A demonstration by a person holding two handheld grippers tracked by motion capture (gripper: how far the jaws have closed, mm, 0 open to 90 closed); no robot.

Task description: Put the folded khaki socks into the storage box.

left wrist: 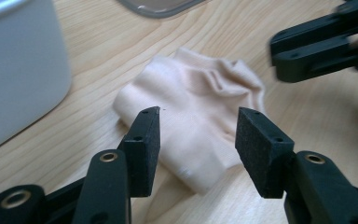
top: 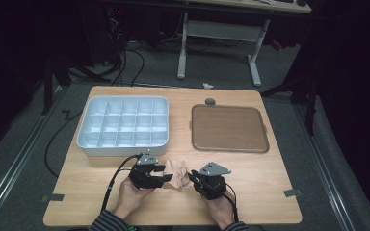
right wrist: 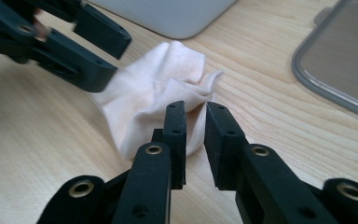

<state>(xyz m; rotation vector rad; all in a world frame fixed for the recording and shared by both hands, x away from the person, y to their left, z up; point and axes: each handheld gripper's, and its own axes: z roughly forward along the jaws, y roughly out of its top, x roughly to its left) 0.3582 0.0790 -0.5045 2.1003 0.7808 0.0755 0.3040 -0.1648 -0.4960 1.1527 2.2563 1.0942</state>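
Nearest the high camera, our two hands hold the left gripper (top: 160, 174) and right gripper (top: 193, 179) pointing inward at the beige sock (top: 178, 173), which lies crumpled on the table (top: 270, 192) in front of the white compartment box (top: 123, 126), probably so we can work it from both sides. From the left gripper view our jaws stand apart above the sock (left wrist: 193, 126), gripping nothing. From the right gripper view our jaws are nearly together with a narrow gap, hovering by the sock's (right wrist: 161, 93) bunched edge, not pinching it.

Divided box (left wrist: 18, 70) and brown tray (right wrist: 340, 70) cut off by frame edges — partial only. Other gripper (left wrist: 326, 44) blurred. Sock (right wrist: 161, 98) edge hidden behind jaws — grip unclear.
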